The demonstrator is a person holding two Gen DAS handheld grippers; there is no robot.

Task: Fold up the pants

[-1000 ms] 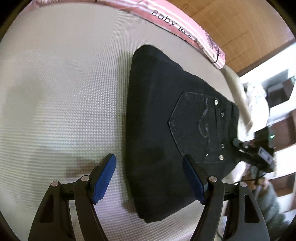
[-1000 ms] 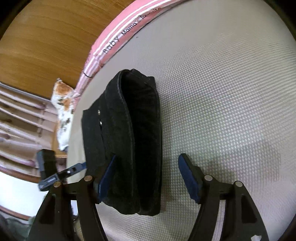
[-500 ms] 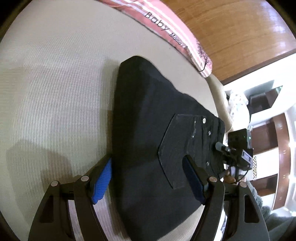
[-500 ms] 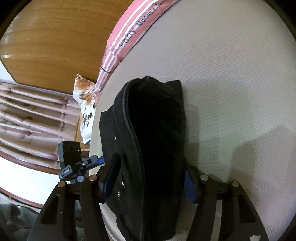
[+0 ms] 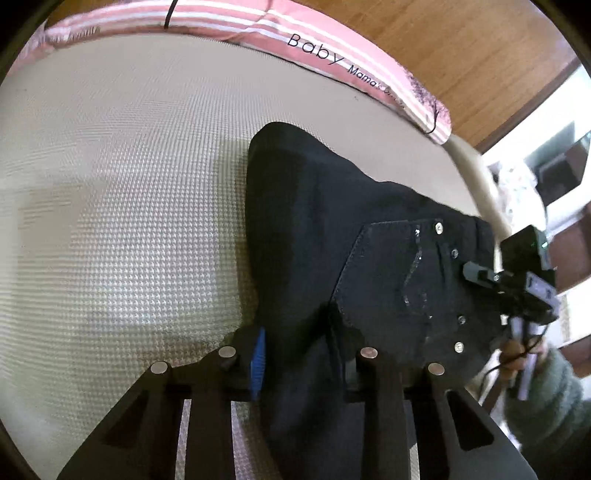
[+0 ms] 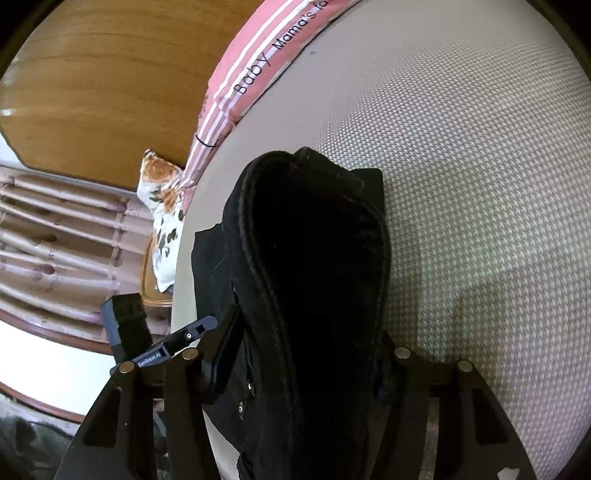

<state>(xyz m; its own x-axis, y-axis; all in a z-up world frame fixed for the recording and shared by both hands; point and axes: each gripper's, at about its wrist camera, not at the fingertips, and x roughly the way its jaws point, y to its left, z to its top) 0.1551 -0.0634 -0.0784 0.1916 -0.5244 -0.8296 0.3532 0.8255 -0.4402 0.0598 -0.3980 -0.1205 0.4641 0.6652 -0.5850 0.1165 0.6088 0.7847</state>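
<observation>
Black folded pants [image 5: 332,229] lie on a cream textured mattress [image 5: 129,184], back pocket with studs facing up. My left gripper [image 5: 297,350] is closing on the near edge of the fold, and the cloth bunches between its blue pads. In the right wrist view the same pants [image 6: 314,240] show as a thick stack seen end-on. My right gripper [image 6: 304,369] straddles that stack and is closing, with both fingers against the cloth. The right gripper [image 5: 517,280] also shows at the pants' waist end, and the left gripper [image 6: 166,347] shows beyond the stack.
A pink striped bumper [image 5: 258,33] printed "Baby" runs along the far mattress edge below a wooden headboard [image 6: 92,92]. A floral pillow [image 6: 162,206] sits at the corner. A person's hand [image 5: 517,350] and grey sleeve [image 5: 546,398] hold the right gripper. Bare mattress [image 6: 480,147] spreads beside the pants.
My left gripper's fingers have closed from wide apart onto the pants' near edge, bunching it. My right gripper moved forward over the stack and narrowed around it.
</observation>
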